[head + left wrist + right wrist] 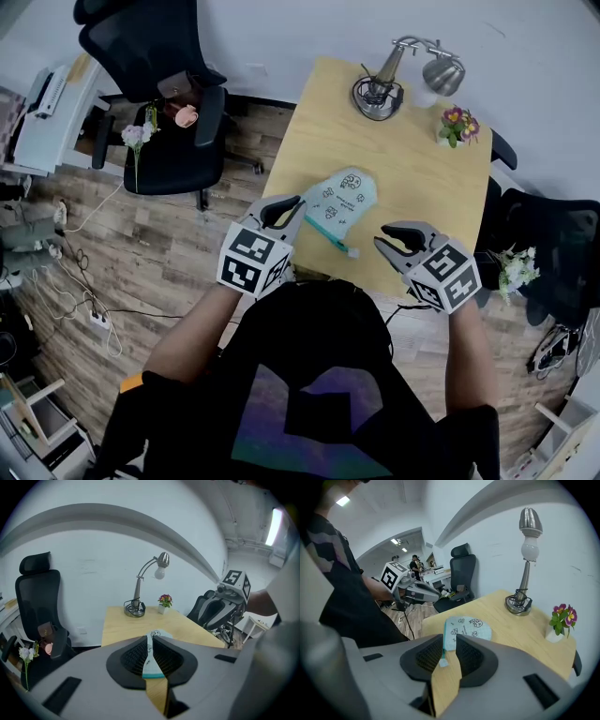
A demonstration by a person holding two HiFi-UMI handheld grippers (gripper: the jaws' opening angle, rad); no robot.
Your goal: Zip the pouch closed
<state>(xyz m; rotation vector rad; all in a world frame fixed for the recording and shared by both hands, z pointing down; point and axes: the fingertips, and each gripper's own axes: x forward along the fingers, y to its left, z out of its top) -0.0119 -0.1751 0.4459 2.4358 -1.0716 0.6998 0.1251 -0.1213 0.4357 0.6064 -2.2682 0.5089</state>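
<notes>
**newbie_q:** So what are the two grippers doing here?

**rigwatcher:** The left gripper has its jaws just a sliver apart. Its tips are right at the left edge of the pouch. You can see the pouch through the gap in its own view, but the pads aren't clamping it. The right gripper is spread wide and empty, just beside the near end of the teal zip.

**newbie_q:** And the pouch itself?

**rigwatcher:** It's lying flat on the surface towards the near edge, between the two grippers. It's pale blue-green with little cartoon prints, and the zip runs along its near side.

**newbie_q:** What about the rest of the room?

**rigwatcher:** The surface is light wood, pushed up against a white wall, over a plank floor. On the surface I count one pouch, one chrome lamp at the back and one small flower pot in the far right corner. Both stand well apart from the pouch. There are two black chairs, one off to the left with a flower sprig on its seat and one on the right. A power strip with cables lies on the floor at the left.
</notes>
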